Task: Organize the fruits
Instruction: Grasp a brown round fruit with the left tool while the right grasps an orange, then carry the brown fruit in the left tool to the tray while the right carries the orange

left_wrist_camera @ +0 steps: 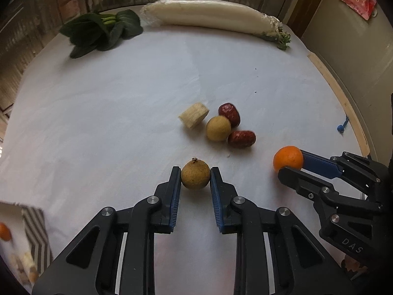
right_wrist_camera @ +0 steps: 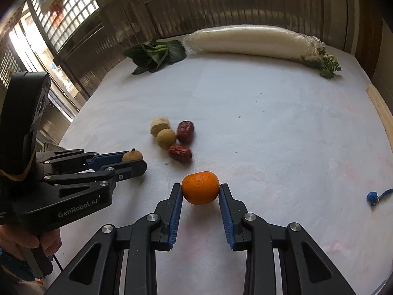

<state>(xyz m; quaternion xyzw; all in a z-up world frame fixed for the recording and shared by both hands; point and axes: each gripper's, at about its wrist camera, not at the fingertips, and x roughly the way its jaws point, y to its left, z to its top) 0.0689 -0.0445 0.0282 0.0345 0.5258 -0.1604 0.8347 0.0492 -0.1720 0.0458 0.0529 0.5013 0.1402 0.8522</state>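
My left gripper (left_wrist_camera: 195, 172) is shut on a brown longan (left_wrist_camera: 195, 175), just above the white table; it also shows in the right wrist view (right_wrist_camera: 132, 156). My right gripper (right_wrist_camera: 200, 189) is shut on a small orange mandarin (right_wrist_camera: 200, 187), seen from the side in the left wrist view (left_wrist_camera: 288, 158). Between them lies a cluster: a second yellowish longan (left_wrist_camera: 218, 128), two red jujubes (left_wrist_camera: 229, 113) (left_wrist_camera: 242, 138) and a pale cut banana chunk (left_wrist_camera: 194, 118).
A long white radish (left_wrist_camera: 208, 17) and a bunch of dark leafy greens (left_wrist_camera: 103, 30) lie at the table's far edge. A blue clip (right_wrist_camera: 373, 198) lies at the right. A striped box (left_wrist_camera: 27, 241) holding fruit sits at the near left. A wooden strip (left_wrist_camera: 336, 98) edges the table's right side.
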